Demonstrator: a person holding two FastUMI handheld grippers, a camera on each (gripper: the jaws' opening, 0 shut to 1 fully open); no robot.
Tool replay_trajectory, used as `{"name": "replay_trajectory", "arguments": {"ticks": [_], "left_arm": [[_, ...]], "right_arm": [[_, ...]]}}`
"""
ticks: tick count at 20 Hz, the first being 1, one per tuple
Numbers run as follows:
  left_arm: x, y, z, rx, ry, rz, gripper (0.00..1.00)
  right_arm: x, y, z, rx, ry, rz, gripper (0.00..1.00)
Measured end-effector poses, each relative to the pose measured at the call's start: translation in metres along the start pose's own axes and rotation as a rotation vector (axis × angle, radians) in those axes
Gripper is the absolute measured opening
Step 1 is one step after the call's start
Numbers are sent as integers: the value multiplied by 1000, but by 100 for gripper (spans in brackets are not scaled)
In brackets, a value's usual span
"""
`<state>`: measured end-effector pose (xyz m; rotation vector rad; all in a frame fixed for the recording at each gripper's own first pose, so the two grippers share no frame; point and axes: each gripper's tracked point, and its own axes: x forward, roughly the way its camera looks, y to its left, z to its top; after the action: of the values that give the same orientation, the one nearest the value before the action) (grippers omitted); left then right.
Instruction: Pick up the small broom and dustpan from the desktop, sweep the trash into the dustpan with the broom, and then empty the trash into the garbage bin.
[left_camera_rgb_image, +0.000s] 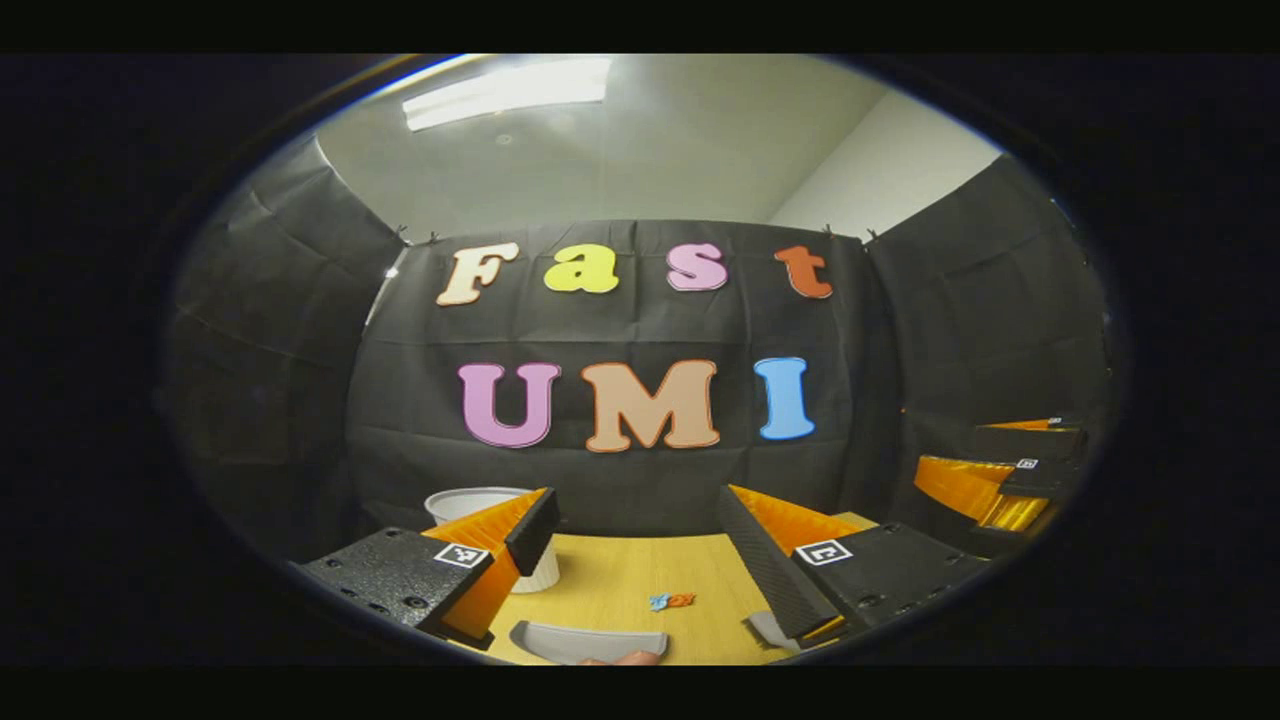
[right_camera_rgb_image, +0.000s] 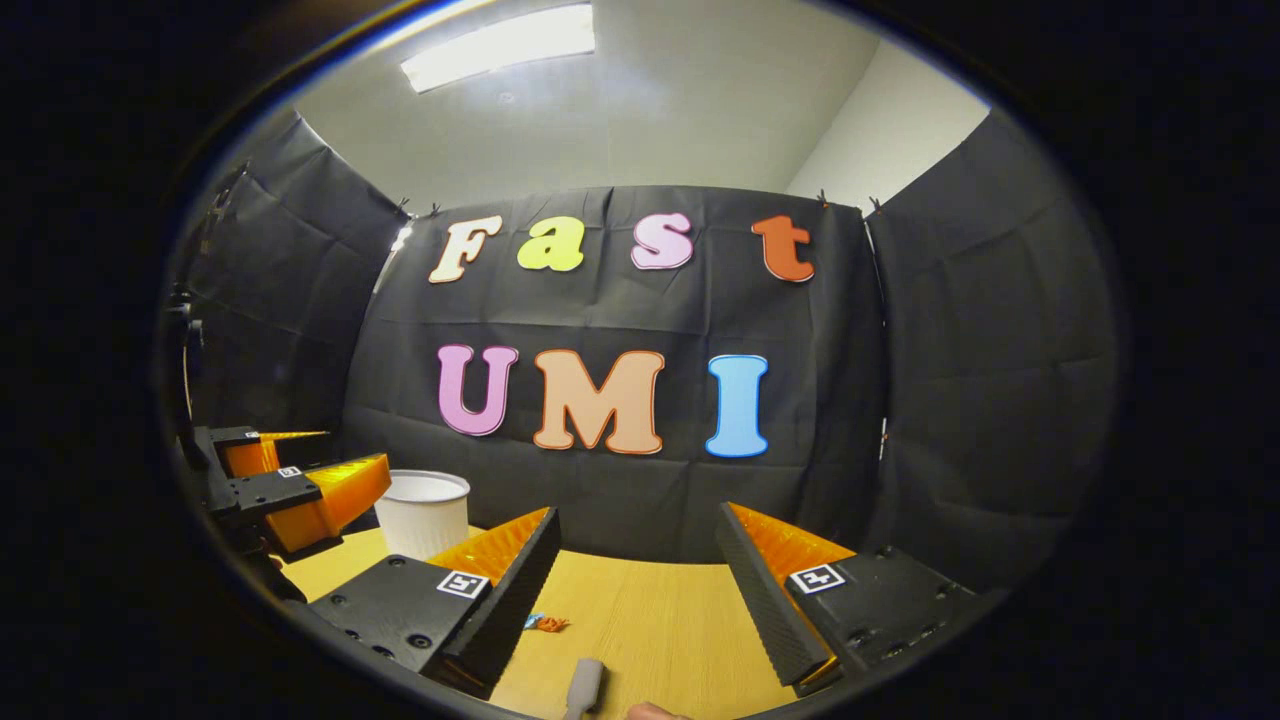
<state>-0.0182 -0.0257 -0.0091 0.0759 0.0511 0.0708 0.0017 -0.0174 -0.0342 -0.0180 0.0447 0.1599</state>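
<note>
- My left tongs hang above the wooden surface with the jaws spread wide and nothing between them.
- My right tongs are likewise wide open and empty, hovering over the same surface.
- In the left gripper view the grey dustpan lies at 6 o'clock, just past the fingertips, its curved wall facing me. A second grey piece shows at 5 o'clock beside the right-hand finger; I cannot tell what part it is.
- In the right gripper view a grey handle lies at 6 o'clock, pointing away from me. I judge it to be the small broom's handle, though the brush end is hidden.
- The trash, a small blue and orange scrap, sits just beyond the dustpan toward 12 o'clock.
- The white garbage bin stands at 10 o'clock at the back of the surface, well apart from the trash.
- My judgement on handling: both tools look like light, stiff plastic, smooth enough to slip, so I would close squarely across each handle rather than on the pan's thin wall or the bristles.
- The scrap looks featherlight and could skitter under a fast stroke; the bin looks light enough to tip if nudged.
</note>
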Motion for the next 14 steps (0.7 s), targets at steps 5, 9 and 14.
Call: {"name": "replay_trajectory", "arguments": {"ticks": [5, 9, 14], "left_arm": [[-9, 15, -32, 31, 103, 38, 96], [-10, 30, -85, -19, 239, 27, 94], [-26, 54, -173, 4, 486, 21, 94]], "right_arm": [[4, 3, -36, 27, 94, 70, 92], [15, 18, -80, 42, 204, 93, 92], [24, 46, -160, 62, 407, 112, 93]]}}
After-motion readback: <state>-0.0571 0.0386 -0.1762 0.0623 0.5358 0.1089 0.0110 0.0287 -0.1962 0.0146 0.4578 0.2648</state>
